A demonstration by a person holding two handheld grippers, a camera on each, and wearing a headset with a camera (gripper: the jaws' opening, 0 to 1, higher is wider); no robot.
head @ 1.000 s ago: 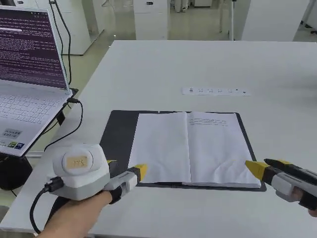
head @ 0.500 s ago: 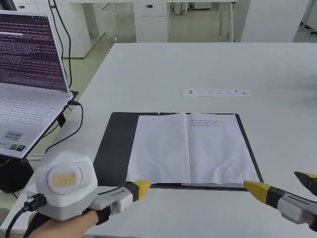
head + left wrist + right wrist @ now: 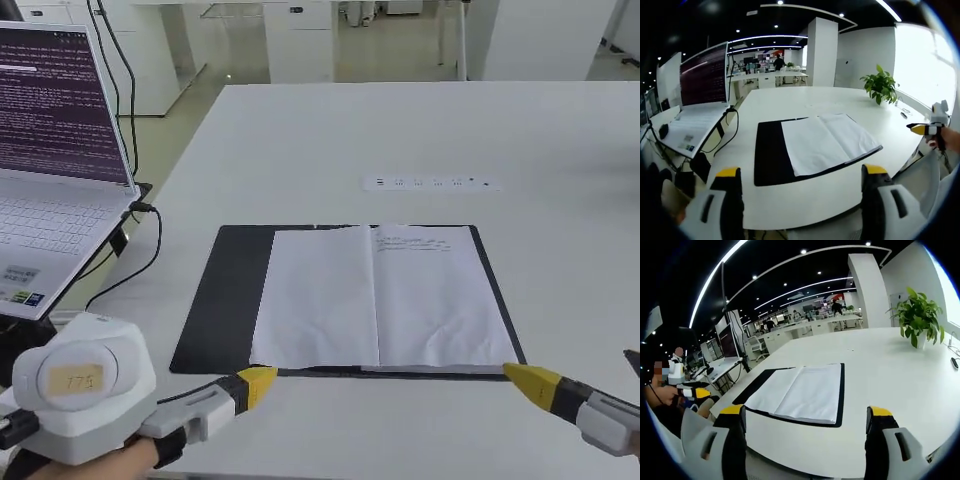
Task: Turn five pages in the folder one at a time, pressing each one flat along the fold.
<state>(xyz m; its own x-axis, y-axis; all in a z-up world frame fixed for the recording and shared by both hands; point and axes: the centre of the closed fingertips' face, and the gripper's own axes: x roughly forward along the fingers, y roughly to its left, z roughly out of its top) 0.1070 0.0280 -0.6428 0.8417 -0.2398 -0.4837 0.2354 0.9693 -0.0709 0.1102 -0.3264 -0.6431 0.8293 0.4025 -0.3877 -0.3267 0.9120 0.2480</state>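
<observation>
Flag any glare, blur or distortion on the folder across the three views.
Head view: even soft light, folder sharp, no glare, print too small to read. Left gripper view: fisheye bows the table, window blown out. Right gripper view: ceiling light strips curve, folder clear.

A white table spreads across the middle of the head view. At the left edge of the frame an open white laptop shows light text on a purple screen, and a black cable loops down from its right side. A flat white power strip lies on the table, right of centre in the upper half. White cabinets stand along the top. In the left gripper view a potted plant stands at the right, and a white pillar rises in the upper middle.
</observation>
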